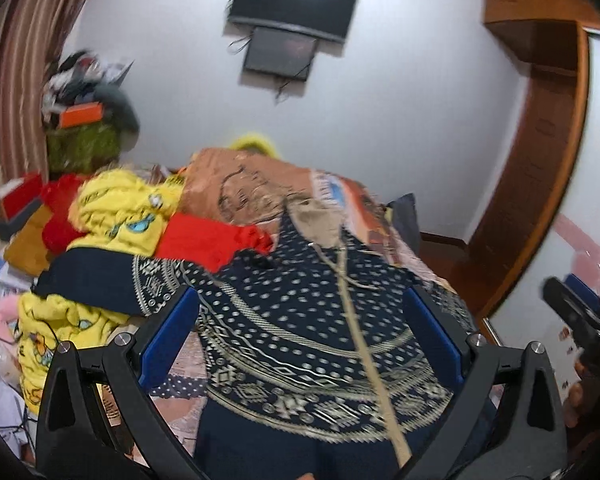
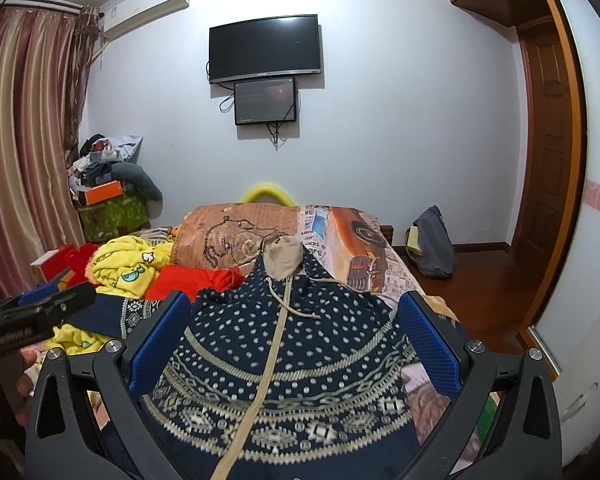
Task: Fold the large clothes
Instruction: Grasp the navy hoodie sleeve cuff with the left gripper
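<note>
Blue-padded fingers (image 2: pixel 162 340) of the right gripper (image 2: pixel 296 344) stand spread wide on either side of a navy patterned hooded garment (image 2: pixel 284 372), released and grasping nothing; the cloth lies between and below them. Likewise, the left gripper (image 1: pixel 300 340) frames the same navy patterned hooded garment (image 1: pixel 300 344) with its fingers apart and nothing clamped; this view is motion-blurred. Spread front-up on the bed (image 2: pixel 380 252), the garment shows its beige zip line (image 2: pixel 272 352) running up the middle to a beige-lined hood (image 2: pixel 284 258) at its far end, with a drawstring (image 2: pixel 296 308) lying across the chest. To the left of the garment lie a red cloth (image 2: pixel 196 276) and a yellow cartoon-print garment (image 2: pixel 128 264), both touching its sleeve area. Beyond the hood, a brown printed quilt (image 2: pixel 236 232) is heaped on the bed. On the wall behind the bed hang a television (image 2: pixel 264 48) and, just below it, a smaller screen (image 2: pixel 265 100). Left of the bed, a cluttered pile (image 2: pixel 104 176) stands beside striped curtains (image 2: pixel 24 140); right of the bed, a dark bag (image 2: pixel 432 244) rests on the wooden floor near a wooden door (image 2: pixel 548 128).
</note>
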Demonstrator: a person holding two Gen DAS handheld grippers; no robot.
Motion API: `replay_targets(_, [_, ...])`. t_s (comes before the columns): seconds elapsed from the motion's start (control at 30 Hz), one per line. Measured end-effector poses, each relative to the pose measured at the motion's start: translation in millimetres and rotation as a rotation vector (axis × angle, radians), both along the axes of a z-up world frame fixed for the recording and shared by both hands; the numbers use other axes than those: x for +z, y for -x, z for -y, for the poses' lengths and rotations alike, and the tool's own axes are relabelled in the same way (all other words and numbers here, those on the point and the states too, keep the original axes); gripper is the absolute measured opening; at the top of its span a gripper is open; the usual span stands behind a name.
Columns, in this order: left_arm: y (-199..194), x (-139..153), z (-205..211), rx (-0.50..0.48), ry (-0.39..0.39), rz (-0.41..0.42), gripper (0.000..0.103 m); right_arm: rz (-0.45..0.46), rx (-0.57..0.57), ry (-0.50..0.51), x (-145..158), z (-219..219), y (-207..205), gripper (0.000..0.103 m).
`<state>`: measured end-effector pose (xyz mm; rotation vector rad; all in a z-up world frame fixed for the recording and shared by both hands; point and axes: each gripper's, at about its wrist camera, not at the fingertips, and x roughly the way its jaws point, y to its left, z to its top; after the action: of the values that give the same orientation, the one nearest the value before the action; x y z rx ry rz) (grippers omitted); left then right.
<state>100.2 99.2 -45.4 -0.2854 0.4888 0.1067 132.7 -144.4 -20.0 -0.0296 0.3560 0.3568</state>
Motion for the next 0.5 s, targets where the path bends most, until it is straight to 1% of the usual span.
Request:
replay_targets(0.07, [-18.3,-9.6,-23.4,0.031,0.013,-0.038,0.102,-0.004,0.002,0.006,-2.1,-5.6,-13.3,0.103])
replay_targets(0.2, [-47.1,-26.0,-60.9,0.102,-0.027,-0.106,0.102,-0.016,0.008,0.025,-8.8,-16.3,-36.0,0.103])
replay_targets(0.27, [-59.7,-35.0,-83.1,0.127,-0.025,-0.145,0.102,-0.031,0.010,0.036,-13.1,-22.4,-49.6,0.103])
replay_targets(0.37, [-71.4,-48.6,-121.2,0.170,0.029,-0.170,0.102,-0.070,0.039,0.048,-20.9,-32.0,-75.6,0.103])
replay_targets(0.43, [-79.7,-62.2,-155.4,0.208,0.084,-0.214,0.102,-0.102,0.079,0.062,-26.0,-40.1,-95.6,0.103])
replay_targets(0.5, [-86.5,-78.7,-188.7,0.244,0.128,-0.261,0.102,-0.146,0.105,0.105,-33.3,-51.2,-118.9,0.103])
